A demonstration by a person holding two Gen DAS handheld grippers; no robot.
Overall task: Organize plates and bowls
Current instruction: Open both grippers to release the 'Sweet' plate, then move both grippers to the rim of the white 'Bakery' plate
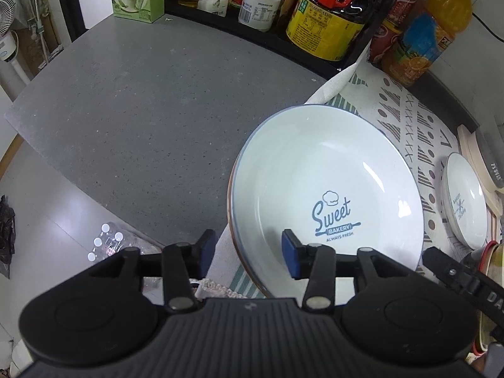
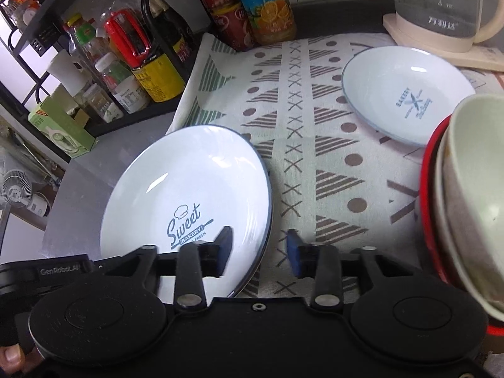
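Far left: grey counter (image 1: 132,119), rack (image 1: 283,44) of bottles along its back. Left gripper (image 1: 249,252) over the near left rim of the big plate (image 1: 327,182), jaws apart, one pad outside the rim, the other over the plate's inside, neither pressing. Big plate flat, partly on the patterned cloth (image 2: 315,145), partly over the counter. Right gripper (image 2: 260,252) at the plate's near right rim, jaws apart, rim between them, no squeeze visible. Further right on the cloth, well apart: small plate (image 2: 406,94), just before the kettle (image 2: 441,9). Far right: stacked bowls (image 2: 466,195), near edge.
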